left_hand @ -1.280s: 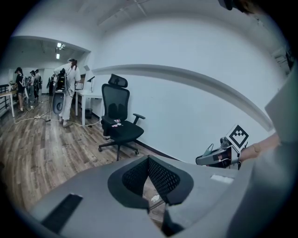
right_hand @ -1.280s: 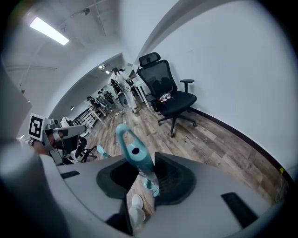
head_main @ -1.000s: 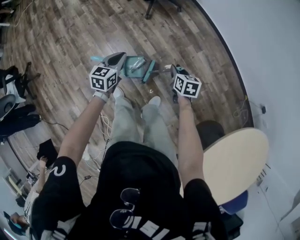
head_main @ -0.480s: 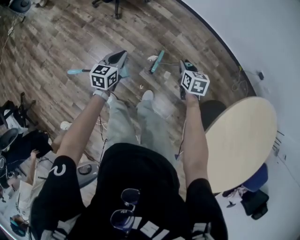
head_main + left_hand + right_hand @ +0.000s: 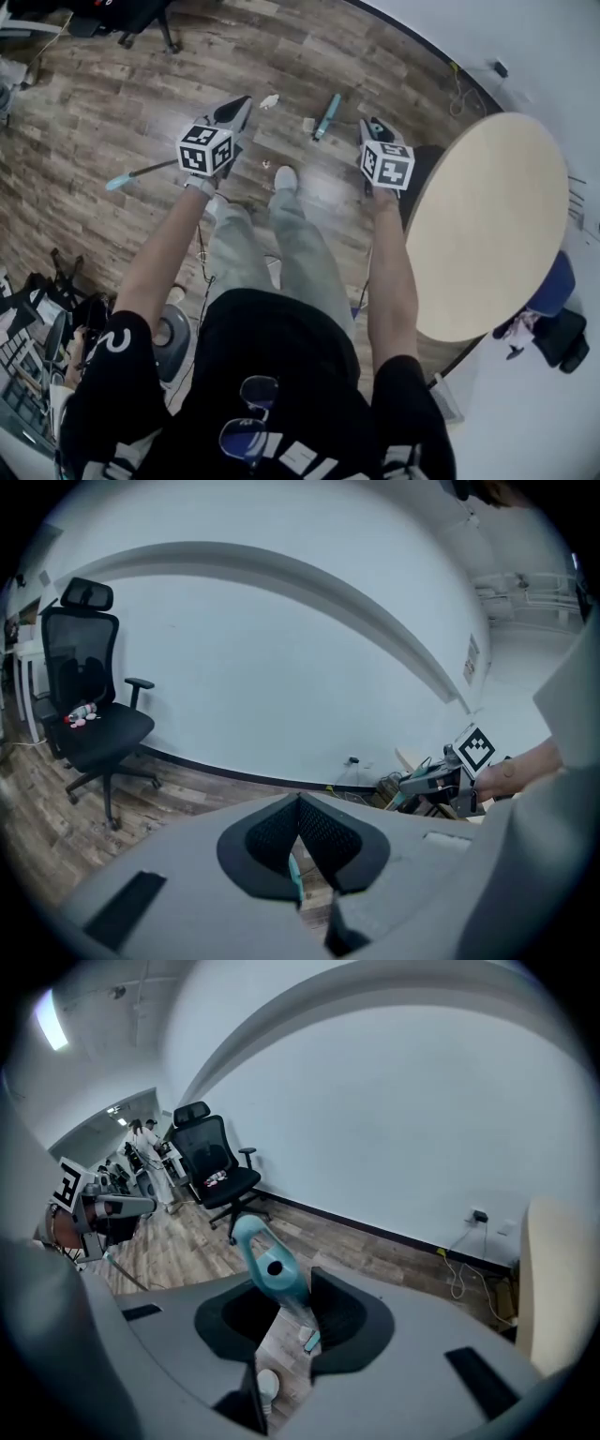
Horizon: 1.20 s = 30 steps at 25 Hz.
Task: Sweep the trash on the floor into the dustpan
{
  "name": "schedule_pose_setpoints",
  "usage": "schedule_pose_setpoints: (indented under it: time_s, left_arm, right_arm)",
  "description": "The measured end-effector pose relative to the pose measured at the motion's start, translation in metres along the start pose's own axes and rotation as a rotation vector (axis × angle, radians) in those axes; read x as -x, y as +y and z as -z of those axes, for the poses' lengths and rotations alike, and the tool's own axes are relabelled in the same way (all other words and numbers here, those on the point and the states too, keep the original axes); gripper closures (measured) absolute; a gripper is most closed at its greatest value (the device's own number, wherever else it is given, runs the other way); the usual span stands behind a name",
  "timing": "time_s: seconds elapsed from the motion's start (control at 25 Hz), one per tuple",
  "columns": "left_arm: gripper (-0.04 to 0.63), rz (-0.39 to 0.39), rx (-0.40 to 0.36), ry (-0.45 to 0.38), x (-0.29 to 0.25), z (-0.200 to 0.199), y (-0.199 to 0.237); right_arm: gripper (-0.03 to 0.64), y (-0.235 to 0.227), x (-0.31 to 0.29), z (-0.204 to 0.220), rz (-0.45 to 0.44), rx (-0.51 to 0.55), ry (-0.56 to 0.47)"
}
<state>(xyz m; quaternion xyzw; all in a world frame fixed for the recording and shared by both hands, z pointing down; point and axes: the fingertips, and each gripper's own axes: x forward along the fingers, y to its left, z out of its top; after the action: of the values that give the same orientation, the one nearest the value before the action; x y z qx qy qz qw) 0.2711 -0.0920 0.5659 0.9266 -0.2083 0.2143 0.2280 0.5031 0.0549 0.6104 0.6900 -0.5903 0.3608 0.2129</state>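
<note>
My left gripper [image 5: 238,106] is shut on a thin long handle with a teal end [image 5: 113,183], which sticks out to the left. Only a teal sliver [image 5: 293,878] shows between its closed jaws, and the dustpan's pan is hidden. My right gripper [image 5: 371,125] is shut on the teal broom handle [image 5: 270,1273]. The broom head [image 5: 325,115] rests on the wood floor ahead, beside a small scrap [image 5: 307,124]. A crumpled white paper [image 5: 269,100] lies just beyond the left gripper, and a tiny bit [image 5: 266,165] lies by the person's shoe [image 5: 285,177].
A round wooden table [image 5: 487,225] stands close on the right against the white wall. A black office chair [image 5: 94,724] stands far left, and its base [image 5: 141,23] shows at the top of the head view. Cables and a socket [image 5: 500,68] line the wall. Bags and gear lie at lower left.
The head view has swung, and the floor and table have shifted in it. The teal pan seen between the grippers a second ago is out of sight. The handle's teal end has dropped lower left.
</note>
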Motion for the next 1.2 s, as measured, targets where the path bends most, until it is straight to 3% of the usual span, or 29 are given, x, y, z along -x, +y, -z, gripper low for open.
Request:
schedule_pose_setpoints:
  time_s: [0.24,0.52,0.8,1.2]
  left_arm:
    - [0.598,0.073,-0.019,0.048,-0.028,0.018,-0.028]
    - [0.598,0.067,0.003,0.054,-0.020,0.030,-0.016]
    - [0.598,-0.008,0.051,0.028,0.025,0.039,0.037]
    - [0.598,-0.159,0.149,-0.028,0.122,0.067,0.138]
  right_arm:
    - [0.525,-0.027,0.017,0.059,0.038,-0.033,0.021]
    - [0.523,-0.007,0.009,0.068,0.008,-0.055,0.016]
    - [0.515,0.045,-0.025,0.050,-0.004,-0.022,-0.025]
    - [0.512,0.158,-0.073,0.025,-0.056,0.056,-0.024]
